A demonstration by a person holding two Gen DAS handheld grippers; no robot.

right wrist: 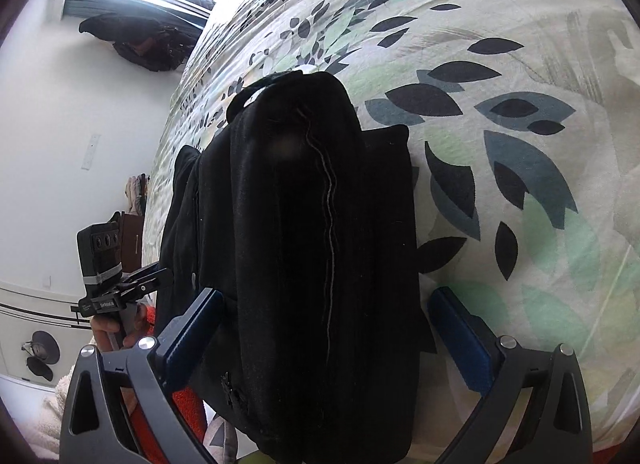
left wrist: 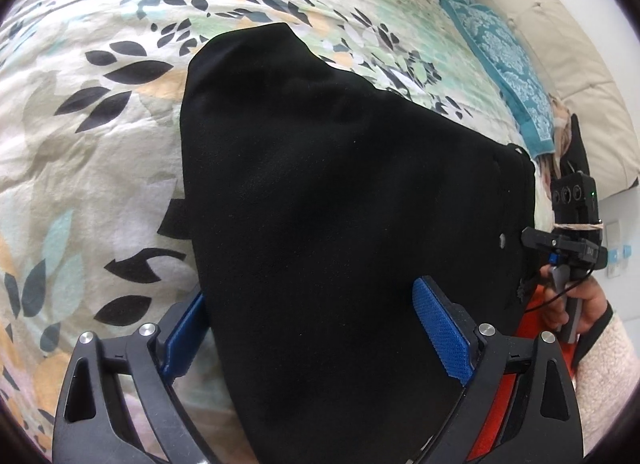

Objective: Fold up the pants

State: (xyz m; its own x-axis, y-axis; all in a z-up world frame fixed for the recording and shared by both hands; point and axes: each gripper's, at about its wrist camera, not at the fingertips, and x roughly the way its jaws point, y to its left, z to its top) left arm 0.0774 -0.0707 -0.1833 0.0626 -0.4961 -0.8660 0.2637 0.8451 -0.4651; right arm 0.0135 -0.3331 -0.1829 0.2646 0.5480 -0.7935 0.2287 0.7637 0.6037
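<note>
Black pants [left wrist: 340, 204] lay bunched on the floral bedspread [left wrist: 80, 124]. My left gripper [left wrist: 316, 328] and right gripper [right wrist: 324, 336] stood apart, straddling the cloth. Soft, limp; I judged a thick folded edge the best hold.

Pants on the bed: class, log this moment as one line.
task: fold pants | pants: black, bunched on floral bedspread | left gripper: open, astride fabric | right gripper: open, astride fabric
</note>
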